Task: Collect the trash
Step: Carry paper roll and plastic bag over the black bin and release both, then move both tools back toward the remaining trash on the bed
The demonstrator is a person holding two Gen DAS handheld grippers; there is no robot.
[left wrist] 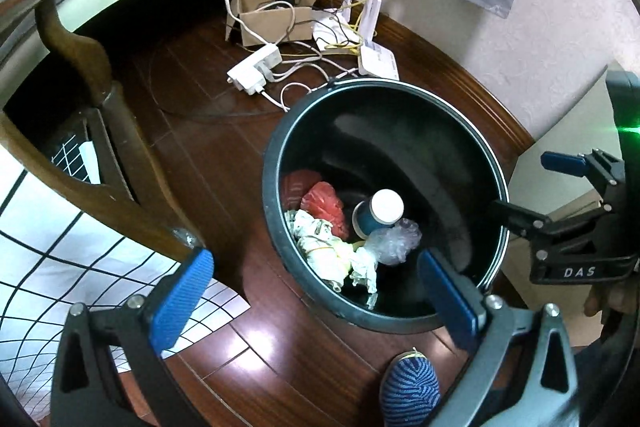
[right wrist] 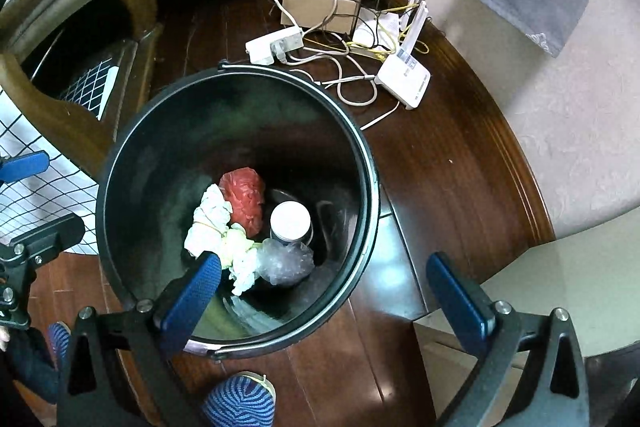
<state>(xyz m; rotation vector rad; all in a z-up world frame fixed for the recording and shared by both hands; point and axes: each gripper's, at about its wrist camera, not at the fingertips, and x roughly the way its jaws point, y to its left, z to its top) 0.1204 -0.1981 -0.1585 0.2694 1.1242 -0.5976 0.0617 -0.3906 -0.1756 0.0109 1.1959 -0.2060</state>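
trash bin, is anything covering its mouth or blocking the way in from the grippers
Nothing visible does. The trash bin has no lid on, and both the left gripper and right gripper hang open and empty above it.

1. One round black plastic trash bin (right wrist: 360, 155), centre of the frame.
2. Inside it: one crumpled red plastic bag (right wrist: 244, 201), one blue paper cup (left wrist: 370, 219), one clear plastic wrapper (right wrist: 286, 263).
3. One open brown cardboard box (right wrist: 316, 3), top.
4. One white power strip (right wrist: 274, 45).
5. Two blue striped shoes (right wrist: 242, 403).
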